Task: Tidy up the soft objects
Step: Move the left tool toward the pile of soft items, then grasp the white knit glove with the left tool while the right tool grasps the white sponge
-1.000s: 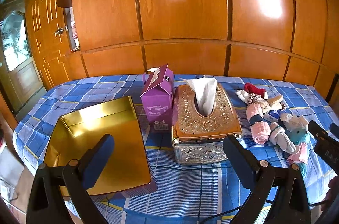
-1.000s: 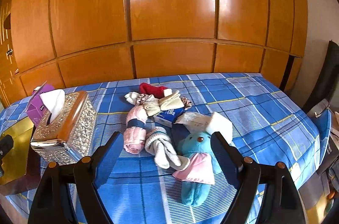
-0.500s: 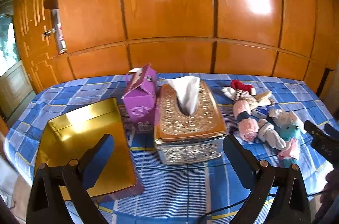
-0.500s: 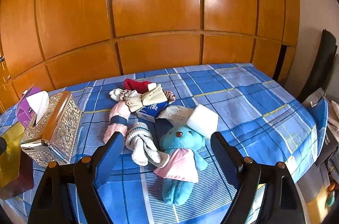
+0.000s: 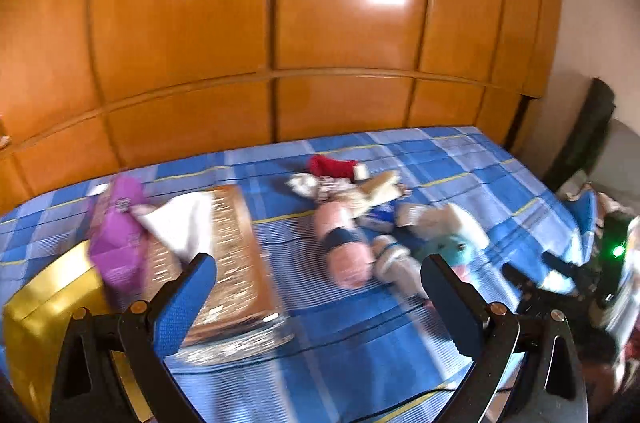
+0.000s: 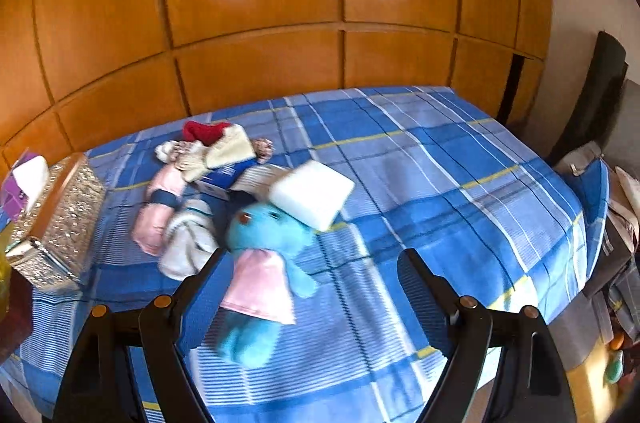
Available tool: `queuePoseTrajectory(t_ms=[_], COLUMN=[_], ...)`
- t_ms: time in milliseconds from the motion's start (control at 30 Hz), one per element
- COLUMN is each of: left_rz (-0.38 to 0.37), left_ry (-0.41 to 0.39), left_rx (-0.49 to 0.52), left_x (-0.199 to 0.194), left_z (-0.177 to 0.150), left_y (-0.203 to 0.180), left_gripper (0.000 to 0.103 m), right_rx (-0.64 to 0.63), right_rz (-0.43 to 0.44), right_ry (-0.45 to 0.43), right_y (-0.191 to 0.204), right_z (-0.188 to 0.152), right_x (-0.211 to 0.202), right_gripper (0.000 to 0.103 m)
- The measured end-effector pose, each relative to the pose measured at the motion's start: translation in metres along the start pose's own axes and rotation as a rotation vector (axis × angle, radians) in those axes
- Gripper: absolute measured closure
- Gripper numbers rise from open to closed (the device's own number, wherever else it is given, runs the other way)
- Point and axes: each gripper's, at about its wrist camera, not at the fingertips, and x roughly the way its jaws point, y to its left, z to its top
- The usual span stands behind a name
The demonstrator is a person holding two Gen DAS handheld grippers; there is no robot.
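Observation:
A heap of soft things lies on the blue checked cloth: a blue plush toy [image 6: 272,235] with a pink bib, a pink rolled sock [image 6: 158,207], a white rolled sock [image 6: 188,247], a red sock [image 6: 204,131] and a white sponge block [image 6: 312,197]. The same heap shows blurred in the left wrist view, with the pink sock [image 5: 344,247] in the middle. My right gripper [image 6: 314,289] is open just in front of the plush toy. My left gripper [image 5: 318,299] is open above the cloth, holding nothing. A gold tray [image 5: 36,307] sits far left.
An ornate tissue box [image 6: 60,219] stands left of the heap, also seen as the tissue box [image 5: 228,263] beside a purple carton [image 5: 118,243]. Wooden wall panels [image 6: 256,3] close the far side. The table edge drops off at the right, with bags [image 6: 616,207] beyond.
Both grippers have swung to the right. The heap of soft things has shifted leftward and closer in both views, and the gold tray has slid to the left view's edge. Both stay open.

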Motion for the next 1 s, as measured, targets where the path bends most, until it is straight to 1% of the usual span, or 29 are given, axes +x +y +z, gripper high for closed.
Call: queuePoseTrajectory(t_ms=[67, 100, 133, 167, 233, 300, 333, 467, 567, 633, 700, 767, 867, 1000], left_rz=[-0.048, -0.074, -0.108, -0.129, -0.174, -0.197, -0.199, -0.190, -0.165, -0.127, -0.118, -0.097, -0.120, -0.172], left_ry=[0.034, 0.064, 0.113, 0.154, 0.258, 0.307, 0.333, 0.363, 0.394, 0.378, 0.372, 0.340, 0.293, 0.246], left_rx=[0.041, 0.053, 0.052, 0.042, 0.017, 0.017, 0.026, 0.043, 0.068, 0.119, 0.165, 0.208, 0.197, 0.158], left_x=[0.018, 0.031, 0.048, 0.060, 0.088, 0.109, 0.121, 0.150, 0.176, 0.187, 0.191, 0.186, 0.174, 0.155], left_z=[0.007, 0.008, 0.009, 0.009, 0.006, 0.002, -0.001, -0.004, -0.007, -0.009, -0.012, -0.015, -0.017, -0.022], left_y=[-0.019, -0.027, -0.034, -0.039, -0.048, -0.059, -0.066, -0.080, -0.086, -0.091, -0.092, -0.094, -0.085, -0.068], left_gripper=[0.005, 0.008, 0.018, 0.033, 0.050, 0.058, 0.064, 0.065, 0.065, 0.065, 0.068, 0.083, 0.090, 0.095], right_rx=[0.024, 0.038, 0.054, 0.071, 0.096, 0.123, 0.141, 0.171, 0.169, 0.170, 0.170, 0.183, 0.226, 0.331], right_rz=[-0.003, -0.007, -0.013, -0.016, -0.017, -0.029, -0.027, -0.022, -0.023, -0.022, -0.023, -0.007, 0.046, 0.152], right_ry=[0.021, 0.025, 0.027, 0.030, 0.033, 0.037, 0.041, 0.059, 0.067, 0.075, 0.085, 0.104, 0.130, 0.158], right_y=[-0.011, -0.015, -0.019, -0.025, -0.034, -0.042, -0.046, -0.053, -0.053, -0.054, -0.055, -0.057, -0.061, -0.067], right_z=[-0.003, -0.004, -0.005, -0.005, -0.004, -0.004, -0.004, -0.006, -0.007, -0.008, -0.010, -0.011, -0.011, 0.004], right_x=[0.004, 0.006, 0.007, 0.008, 0.009, 0.010, 0.012, 0.018, 0.021, 0.022, 0.026, 0.028, 0.033, 0.044], right_gripper=[0.018, 0.018, 0.018, 0.017, 0.017, 0.017, 0.017, 0.017, 0.017, 0.017, 0.017, 0.017, 0.017, 0.017])
